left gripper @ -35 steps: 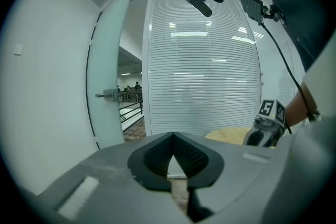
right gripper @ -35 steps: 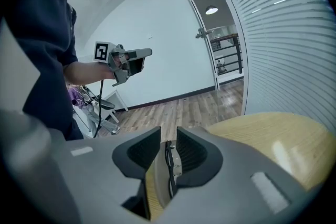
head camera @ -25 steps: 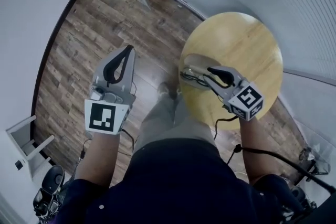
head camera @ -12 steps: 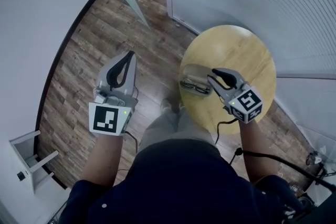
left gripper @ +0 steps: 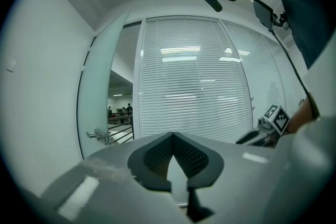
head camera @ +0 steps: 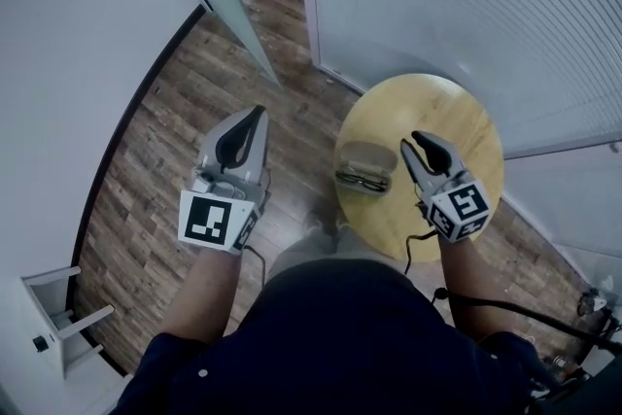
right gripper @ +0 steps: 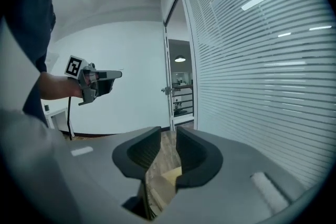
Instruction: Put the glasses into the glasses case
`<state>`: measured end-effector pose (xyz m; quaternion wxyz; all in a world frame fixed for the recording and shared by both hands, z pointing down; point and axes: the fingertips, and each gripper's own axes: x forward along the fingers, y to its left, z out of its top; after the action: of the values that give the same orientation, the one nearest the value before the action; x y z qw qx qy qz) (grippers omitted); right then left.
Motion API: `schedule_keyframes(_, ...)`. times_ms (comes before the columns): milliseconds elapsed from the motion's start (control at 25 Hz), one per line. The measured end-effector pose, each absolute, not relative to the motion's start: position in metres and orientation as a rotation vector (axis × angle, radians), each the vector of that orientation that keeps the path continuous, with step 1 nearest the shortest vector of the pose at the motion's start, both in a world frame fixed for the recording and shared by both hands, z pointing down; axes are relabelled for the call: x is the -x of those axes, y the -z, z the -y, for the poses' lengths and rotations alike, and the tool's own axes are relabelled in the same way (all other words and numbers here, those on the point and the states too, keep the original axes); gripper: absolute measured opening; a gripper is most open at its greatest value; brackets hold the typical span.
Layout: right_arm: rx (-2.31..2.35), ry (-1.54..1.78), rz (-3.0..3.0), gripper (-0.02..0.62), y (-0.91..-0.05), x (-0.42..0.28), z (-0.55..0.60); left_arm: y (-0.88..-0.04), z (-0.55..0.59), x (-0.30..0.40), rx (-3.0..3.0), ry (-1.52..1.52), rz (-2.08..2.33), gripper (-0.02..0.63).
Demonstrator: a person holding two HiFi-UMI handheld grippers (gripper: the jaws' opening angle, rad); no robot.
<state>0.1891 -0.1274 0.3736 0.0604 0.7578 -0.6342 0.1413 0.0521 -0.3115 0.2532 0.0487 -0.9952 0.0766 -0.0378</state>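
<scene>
Glass door (head camera: 228, 0) stands ajar top left, handle on it. Wood floor (head camera: 155, 141) below.

Left gripper (head camera: 256, 115): held over the floor, left of the table and clear of it. Jaw tips touch, with only a small gap lower down between the pads (left gripper: 197, 157). Nothing in it. It points at the blinds (left gripper: 194, 86) and the door gap.

Table (head camera: 466, 117): small, round, wooden, set against the blinds.

Case (head camera: 365, 157): on the table's left part, near the edge, lid open. Glasses (head camera: 361, 180) lie at its near side, dark frame, folded. Too small to tell whether they sit fully inside or on the rim.

Right gripper (head camera: 418, 141): above the table, just right of the case, not touching case or glasses. Jaws stand slightly apart. Its own view shows a narrow slot between the pads (right gripper: 191, 152), with floor and a bit of tabletop visible through it. Nothing held. The left gripper shows at the left of that view, at about the same height.

Cable (head camera: 505, 306) runs from the right gripper's back off to the lower right.
</scene>
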Motion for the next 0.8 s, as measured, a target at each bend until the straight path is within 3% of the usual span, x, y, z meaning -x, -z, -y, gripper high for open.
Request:
schedule_keyframes(400,-2.402,-0.244,1.900,0.095,-0.316,-0.189,0.111,-0.230,0.281,-0.056,3.049,0.068,-0.157,0.003)
schedule_keyframes(560,-2.525,-0.239,1.881,0.046,-0.301,-0.196,0.098,-0.232,0.277,-0.054,3.027,0.070,-0.155,0.003)
schedule_keyframes(800,-2.674,-0.246,1.779,0.026,-0.285,-0.213,0.063,-0.231,0.272,-0.053,3.004,0.068,-0.151,0.003)
